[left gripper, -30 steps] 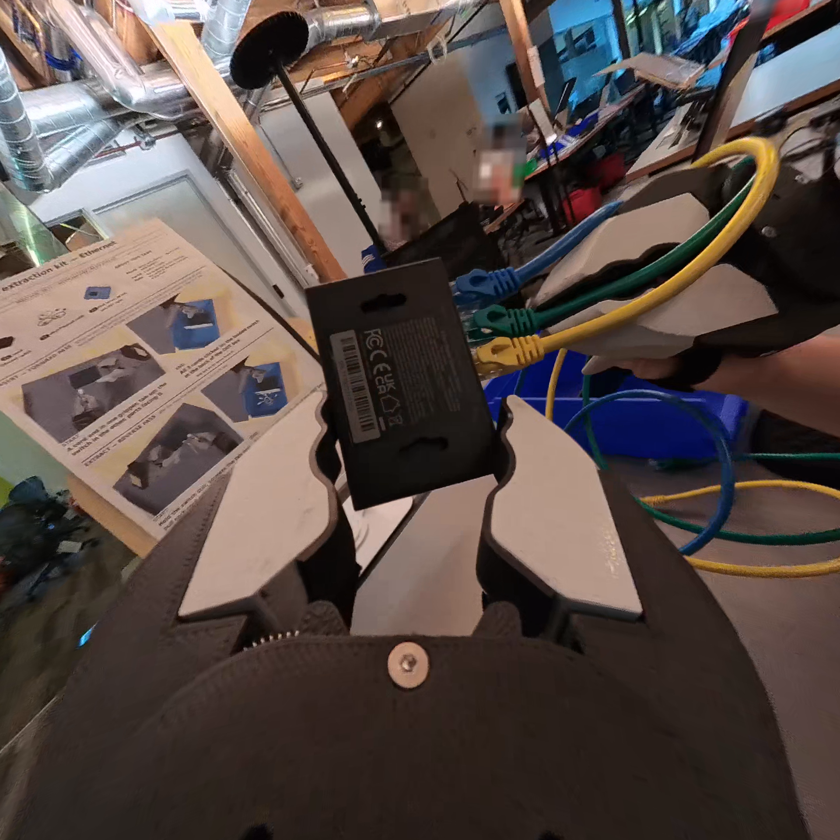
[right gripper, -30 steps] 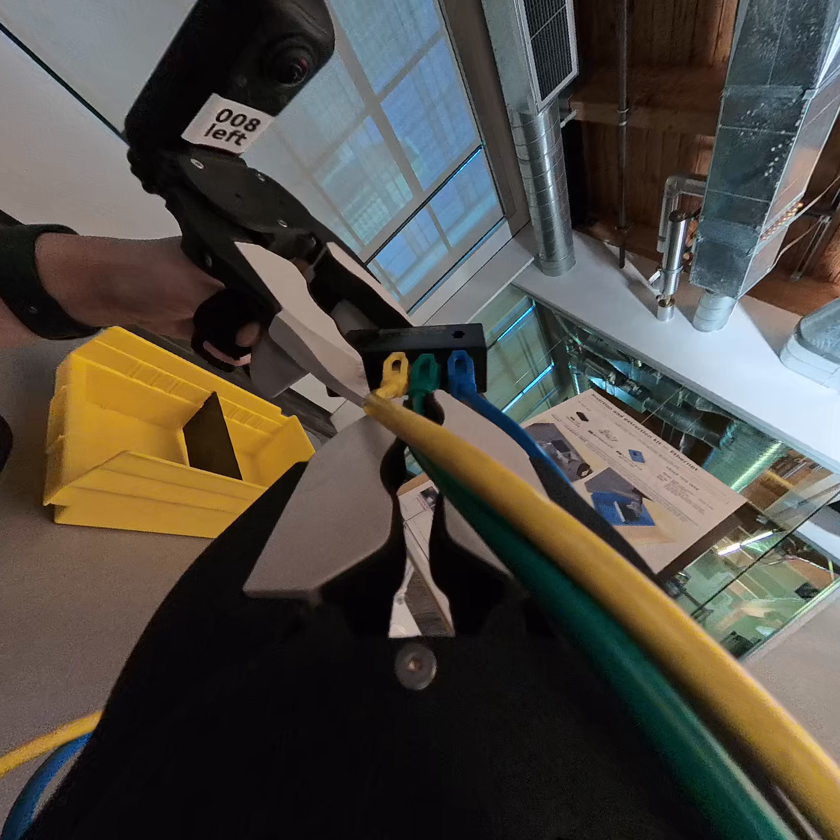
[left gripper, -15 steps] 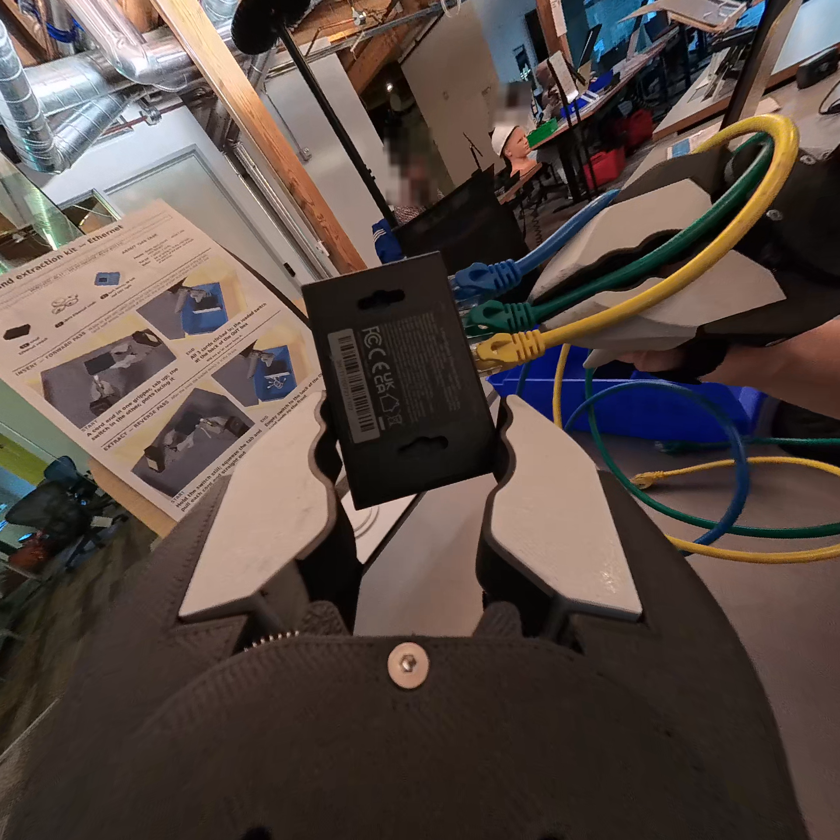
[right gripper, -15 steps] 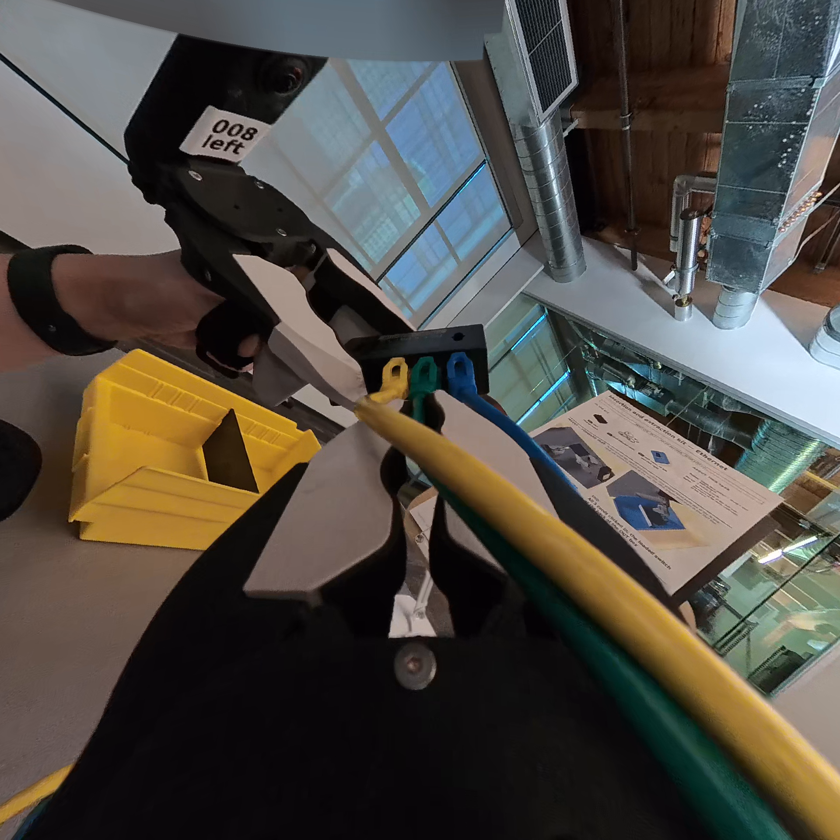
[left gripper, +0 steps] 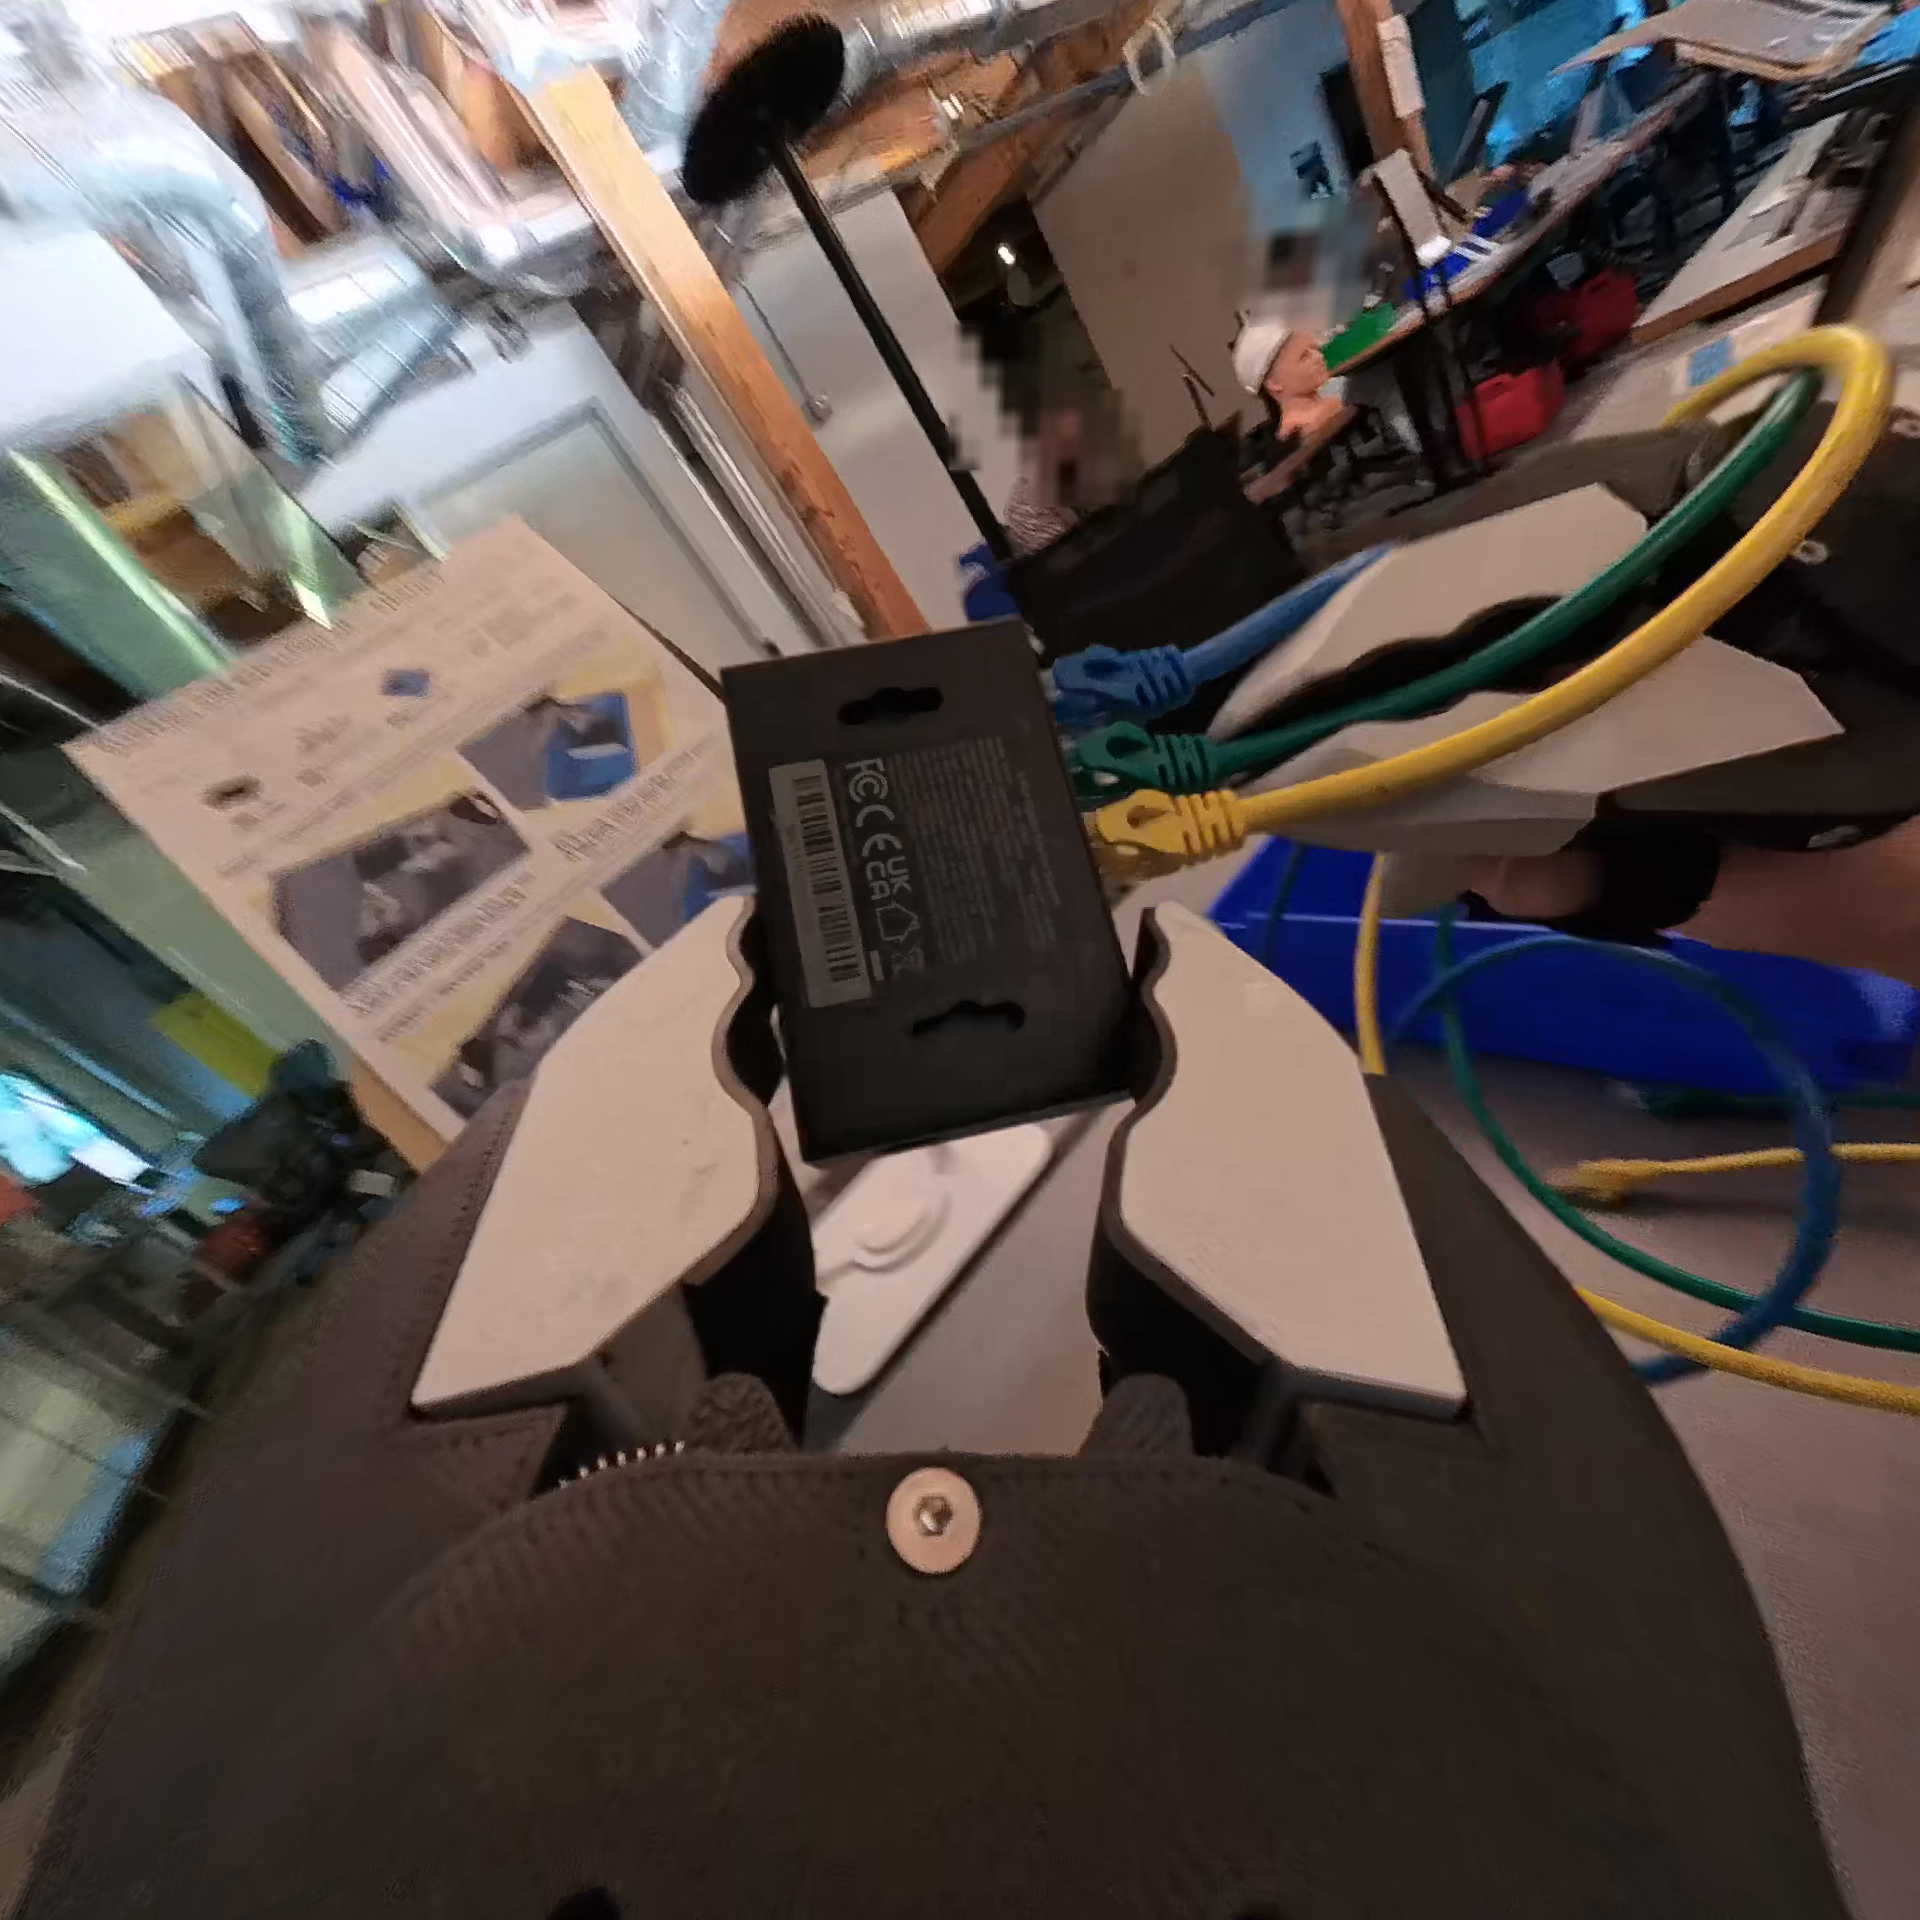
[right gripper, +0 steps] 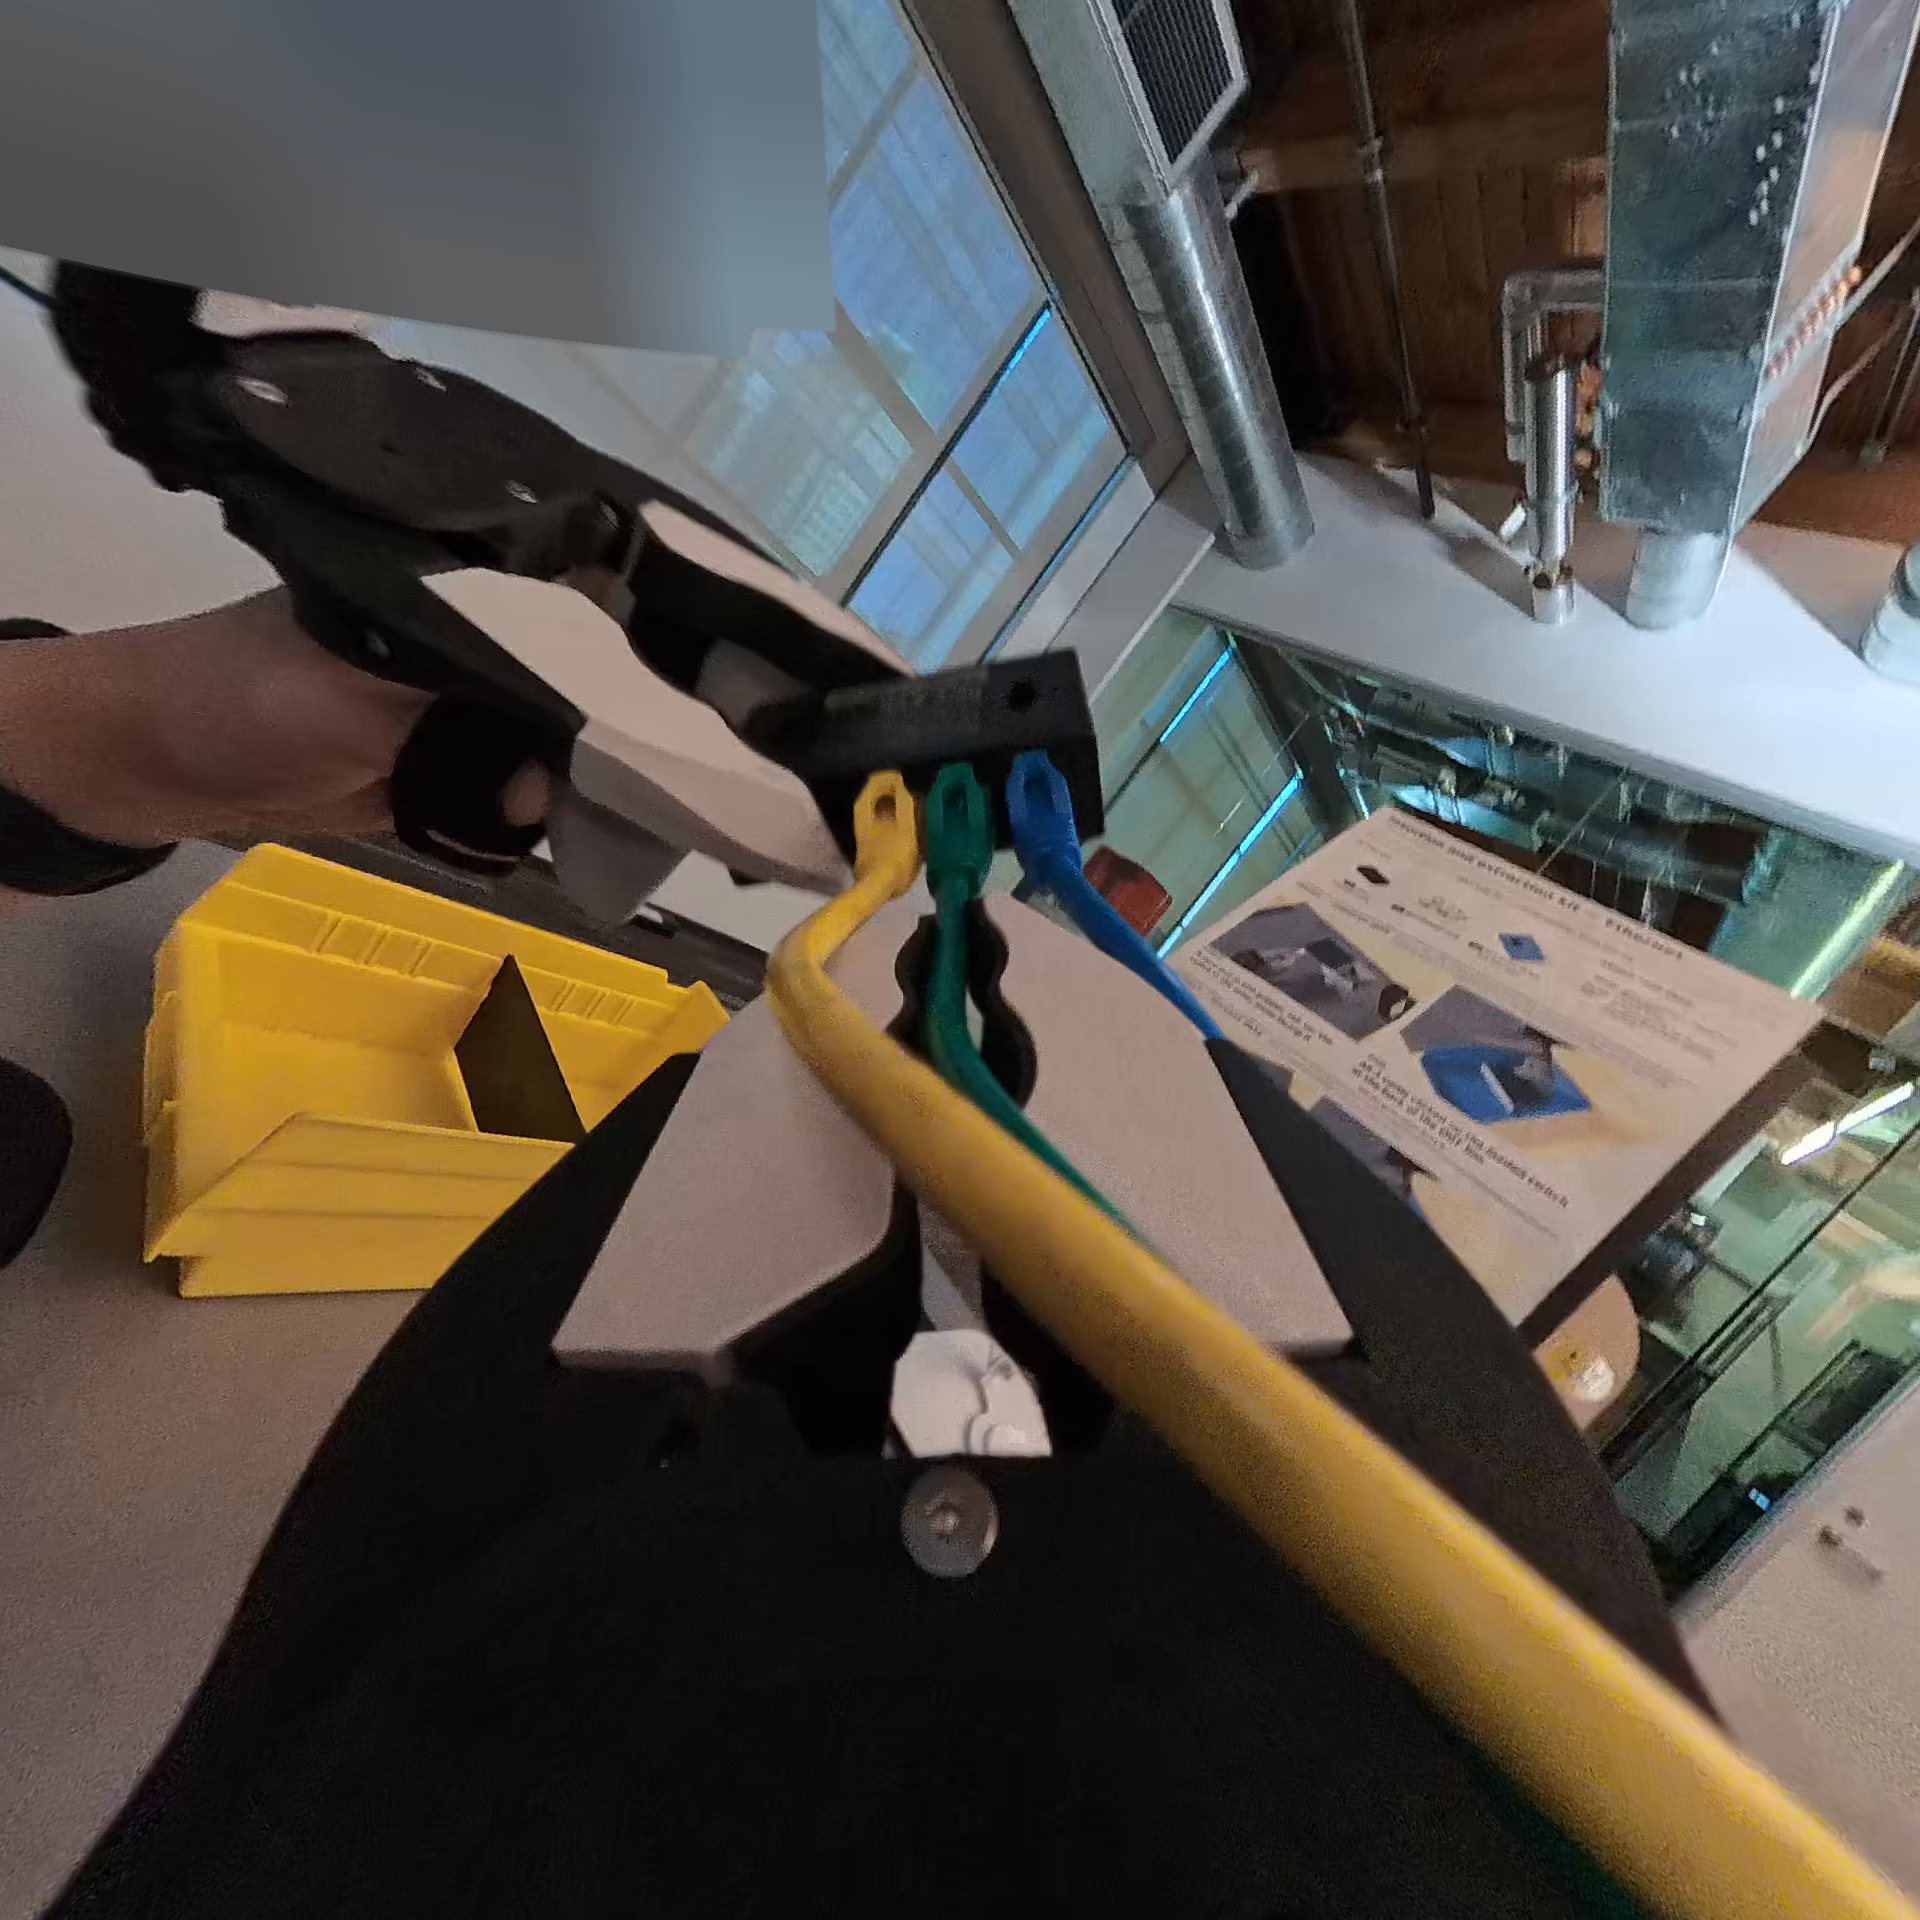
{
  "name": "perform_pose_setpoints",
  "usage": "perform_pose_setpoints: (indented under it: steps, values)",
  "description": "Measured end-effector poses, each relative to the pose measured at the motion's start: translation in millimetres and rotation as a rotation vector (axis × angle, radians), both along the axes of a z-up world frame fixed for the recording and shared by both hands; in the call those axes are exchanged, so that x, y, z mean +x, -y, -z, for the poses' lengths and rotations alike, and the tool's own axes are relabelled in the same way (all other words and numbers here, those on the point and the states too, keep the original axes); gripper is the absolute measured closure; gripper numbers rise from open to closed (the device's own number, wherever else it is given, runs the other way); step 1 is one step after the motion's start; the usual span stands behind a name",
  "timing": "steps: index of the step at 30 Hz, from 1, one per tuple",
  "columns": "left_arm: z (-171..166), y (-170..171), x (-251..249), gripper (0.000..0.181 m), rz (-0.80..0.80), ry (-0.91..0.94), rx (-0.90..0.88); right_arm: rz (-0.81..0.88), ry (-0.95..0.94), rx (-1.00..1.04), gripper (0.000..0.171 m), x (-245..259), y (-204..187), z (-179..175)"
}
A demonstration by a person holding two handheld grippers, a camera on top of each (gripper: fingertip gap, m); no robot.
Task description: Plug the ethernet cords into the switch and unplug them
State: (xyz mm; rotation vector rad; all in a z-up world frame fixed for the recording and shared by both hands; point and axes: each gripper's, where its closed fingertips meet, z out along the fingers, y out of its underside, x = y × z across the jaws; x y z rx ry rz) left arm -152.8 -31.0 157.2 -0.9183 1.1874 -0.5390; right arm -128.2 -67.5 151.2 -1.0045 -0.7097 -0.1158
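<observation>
The left claw (left gripper: 940,1013) grips the black switch (left gripper: 925,883) by its 2 side edges and holds it up off the worktop (right gripper: 125,1455), its labelled underside facing that claw's camera. 3 cords sit in its ports in a row: the blue cord (left gripper: 1122,681), the green cord (left gripper: 1138,758) and the yellow cord (left gripper: 1169,826). The right claw (right gripper: 961,971) has its fingers nearly closed around the green cord just behind the plug, while the yellow cord drapes over 1 finger and the blue one runs along the outside of the other. If the step is pulling the green plug, I would pinch close to the boot so the latch tab is pressed, pull straight along the port, and keep the switch braced so the neighbours stay seated. Only the right wrist view shows the port face, the green cord lying in the finger gap, and a yellow bin (right gripper: 395,1081) on the worktop. Only the left wrist view shows the slack cord loops on the worktop, a blue bin (left gripper: 1558,997) behind them, and the grip on the switch's edges.
</observation>
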Motion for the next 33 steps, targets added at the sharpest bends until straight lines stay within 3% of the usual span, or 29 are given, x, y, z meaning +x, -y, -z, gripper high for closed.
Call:
perform_pose_setpoints:
  steps: [6, 11, 14, 18, 23, 25, 28, 30, 33]
  values:
    - [-21.2, -26.0, -25.5, 0.119, -0.176, 0.100, 0.035, -0.036, -0.024, -0.175, 0.164, -6.6, -21.7, 27.3]
    - [-18.4, -60.8, -43.8, 0.119, -0.340, 0.078, 0.090, -0.132, 0.267, -0.464, 0.162, -41.4, -24.8, 86.0]
    - [-13.3, -67.6, -42.9, 0.119, -0.317, 0.075, 0.058, -0.172, 0.297, -0.435, 0.161, -54.3, -11.6, 78.0]
    - [-2.1, -54.8, -31.5, 0.119, -0.213, 0.001, 0.116, -0.228, 0.146, -0.375, 0.158, -38.0, 10.9, 34.4]
    - [21.7, -18.5, -9.8, 0.119, -0.003, -0.139, 0.162, -0.164, 0.039, -0.253, 0.144, 21.7, 22.7, -0.1]
    - [23.7, -8.4, -5.8, 0.119, 0.054, -0.145, 0.160, -0.166, 0.022, -0.319, 0.138, 37.7, 18.0, 9.2]
    - [21.3, -1.6, -4.2, 0.119, 0.073, -0.134, 0.163, -0.432, -0.106, -0.563, 0.115, 28.8, 24.4, 27.0]
    - [15.9, -5.5, -5.7, 0.119, 0.028, -0.119, 0.155, -0.530, -0.070, -0.651, 0.094, 19.8, 31.8, 41.9]
    - [7.2, -6.1, -10.4, 0.119, 0.004, -0.086, 0.146, -0.383, 0.101, -0.647, 0.085, 28.6, 23.1, 67.5]
